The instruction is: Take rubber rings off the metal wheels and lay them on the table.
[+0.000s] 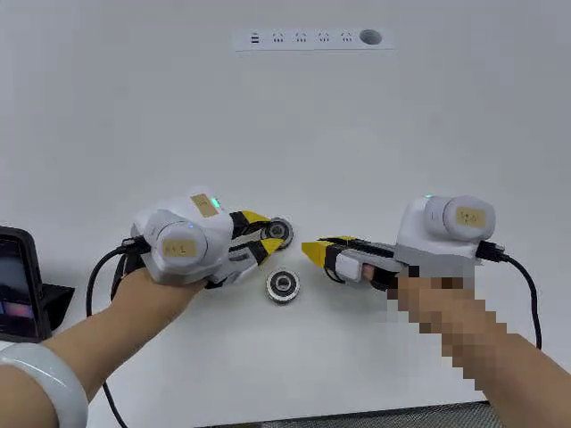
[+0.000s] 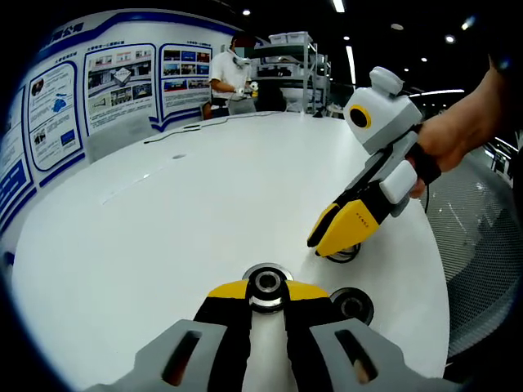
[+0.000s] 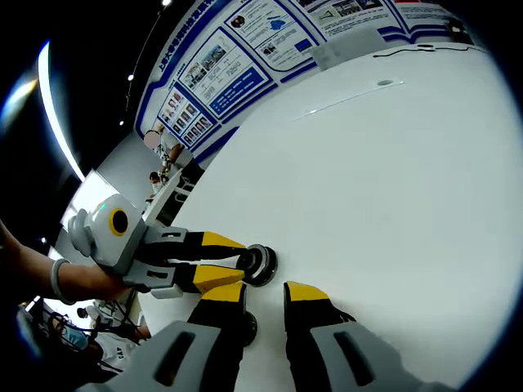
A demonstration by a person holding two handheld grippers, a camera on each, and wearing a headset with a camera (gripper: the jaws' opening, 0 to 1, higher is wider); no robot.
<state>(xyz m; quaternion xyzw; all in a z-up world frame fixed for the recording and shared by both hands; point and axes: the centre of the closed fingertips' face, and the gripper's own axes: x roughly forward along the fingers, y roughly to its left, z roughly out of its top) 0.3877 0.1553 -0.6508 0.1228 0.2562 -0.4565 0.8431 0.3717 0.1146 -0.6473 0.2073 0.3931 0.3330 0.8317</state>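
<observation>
My left gripper is shut on a metal wheel with a dark rubber ring, holding it just above the white table. A second wheel lies flat on the table just nearer me. My right gripper points left at the held wheel, jaws a little apart with nothing between them. In the left gripper view a dark round thing lies half hidden under the right gripper; I cannot tell what it is. The second wheel peeks from behind a right jaw.
A white power strip lies at the table's far side. A dark screen on a stand sits at the left edge. Cables trail from both grippers. The table's near edge is close below my arms. A person stands far off.
</observation>
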